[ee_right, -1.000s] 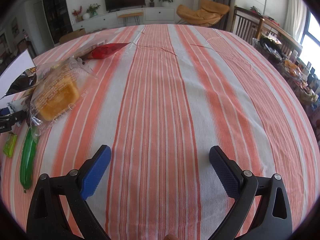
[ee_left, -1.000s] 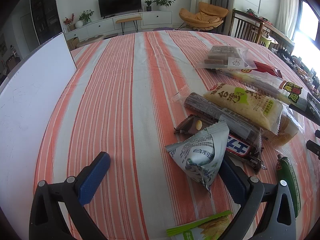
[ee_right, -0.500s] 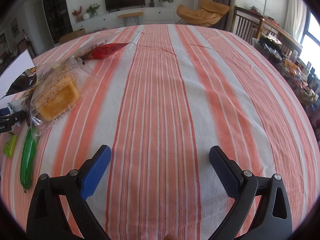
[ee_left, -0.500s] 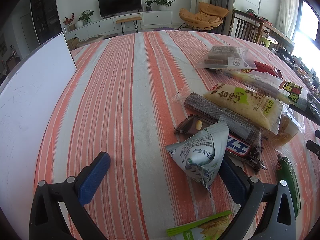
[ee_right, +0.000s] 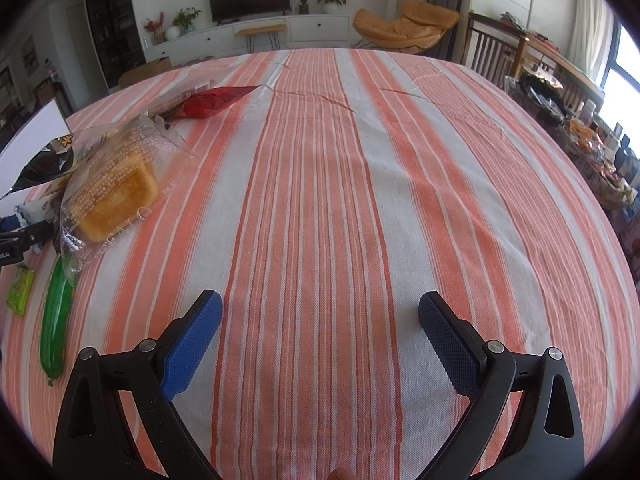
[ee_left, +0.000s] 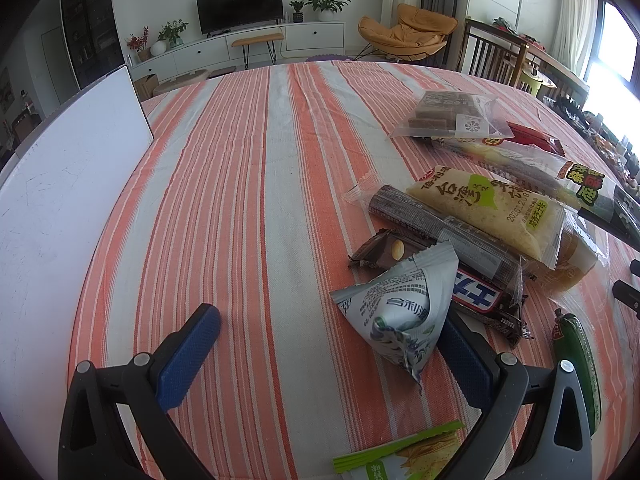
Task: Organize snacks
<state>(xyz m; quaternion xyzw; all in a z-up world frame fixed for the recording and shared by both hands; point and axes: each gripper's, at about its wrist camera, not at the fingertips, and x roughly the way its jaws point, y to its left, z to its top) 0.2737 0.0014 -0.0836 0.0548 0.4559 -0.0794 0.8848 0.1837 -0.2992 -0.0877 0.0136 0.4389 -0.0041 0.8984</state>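
Left gripper (ee_left: 332, 344) spread wide, empty, low beside the triangular silver pouch (ee_left: 400, 312), likely first pick from the snack heap (ee_left: 472, 216); right gripper (ee_right: 320, 324) equally wide over bare striped tabletop (ee_right: 320, 184), probably the sorting space

green chip packet (ee_left: 404, 456) cut off by bottom edge, chocolate bar (ee_left: 486, 300) partly under grey pouch (ee_left: 400, 308)

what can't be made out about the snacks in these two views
Left wrist view:
- dark Snickers-style chocolate bar: its label is partly covered by the grey-white triangular foil pouch.
- green-and-white chip packet: cut off by the bottom edge.

Right wrist view:
- small lime-green sachet: print too small to read.
- black foil bag: cut off by the left rim.
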